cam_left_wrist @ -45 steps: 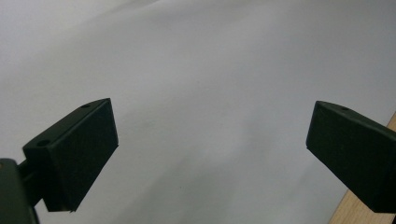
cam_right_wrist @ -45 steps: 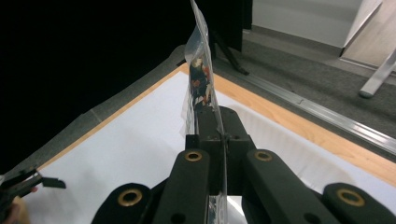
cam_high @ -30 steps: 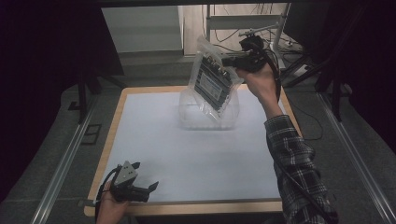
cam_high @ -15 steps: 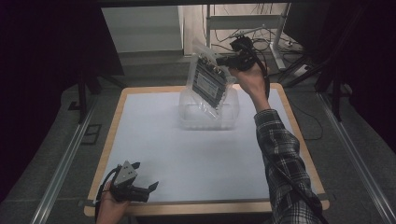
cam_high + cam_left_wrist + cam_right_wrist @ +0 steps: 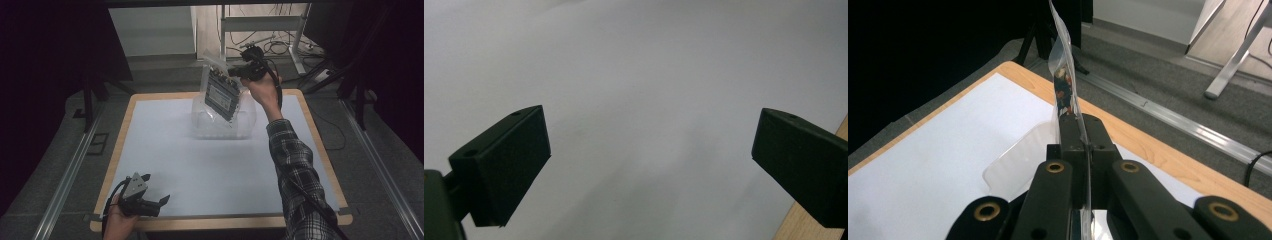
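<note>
A clear plastic bag with a dark flat electronic board inside hangs tilted over a clear plastic tub at the back of the table. My right gripper is shut on the bag's upper edge. In the right gripper view the jaws press together on the thin film of the bag, which rises edge-on beyond the right gripper. Near the front left corner my left gripper rests low over the white sheet. The left gripper has its jaws wide apart with nothing between them.
The table is a white sheet with a wooden border. Metal rails run along the floor on both sides. Desk legs and cables lie on the floor behind the table.
My right hand has carried the bag down and a little left, closer to the clear tub. The left gripper has not moved.
</note>
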`<action>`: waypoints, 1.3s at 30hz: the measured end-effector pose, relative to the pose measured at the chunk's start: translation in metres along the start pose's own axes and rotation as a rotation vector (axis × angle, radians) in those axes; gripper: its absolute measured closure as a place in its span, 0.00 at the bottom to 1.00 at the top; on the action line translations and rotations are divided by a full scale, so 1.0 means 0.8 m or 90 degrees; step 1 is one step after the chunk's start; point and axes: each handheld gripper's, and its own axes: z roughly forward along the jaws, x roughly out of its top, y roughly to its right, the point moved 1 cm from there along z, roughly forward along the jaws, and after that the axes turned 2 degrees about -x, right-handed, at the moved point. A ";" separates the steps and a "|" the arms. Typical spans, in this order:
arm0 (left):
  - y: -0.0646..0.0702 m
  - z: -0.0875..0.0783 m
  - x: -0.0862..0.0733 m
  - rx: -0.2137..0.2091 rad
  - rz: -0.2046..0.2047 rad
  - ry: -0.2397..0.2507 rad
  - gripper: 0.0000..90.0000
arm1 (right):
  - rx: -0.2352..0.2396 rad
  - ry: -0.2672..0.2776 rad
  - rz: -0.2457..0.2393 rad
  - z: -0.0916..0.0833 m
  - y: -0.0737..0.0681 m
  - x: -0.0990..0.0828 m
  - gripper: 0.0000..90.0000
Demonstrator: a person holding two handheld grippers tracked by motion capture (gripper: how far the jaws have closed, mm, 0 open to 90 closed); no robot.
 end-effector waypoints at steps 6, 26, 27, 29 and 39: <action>0.000 0.000 0.000 0.002 0.004 -0.003 0.02 | 0.002 -0.014 -0.001 0.015 -0.001 -0.008 0.99; 0.001 0.001 0.000 0.004 0.006 -0.006 0.02 | -0.033 -0.036 -0.044 0.033 -0.012 -0.011 0.81; 0.001 0.001 0.000 0.005 0.007 -0.007 0.02 | -0.038 -0.030 -0.044 0.032 -0.011 -0.011 0.75; 0.001 0.001 0.000 0.005 0.006 -0.007 0.02 | -0.056 -0.005 -0.054 0.027 -0.006 -0.011 0.67; 0.001 0.002 0.001 0.007 0.007 -0.008 0.02 | -0.069 0.036 -0.055 0.012 0.001 -0.015 0.34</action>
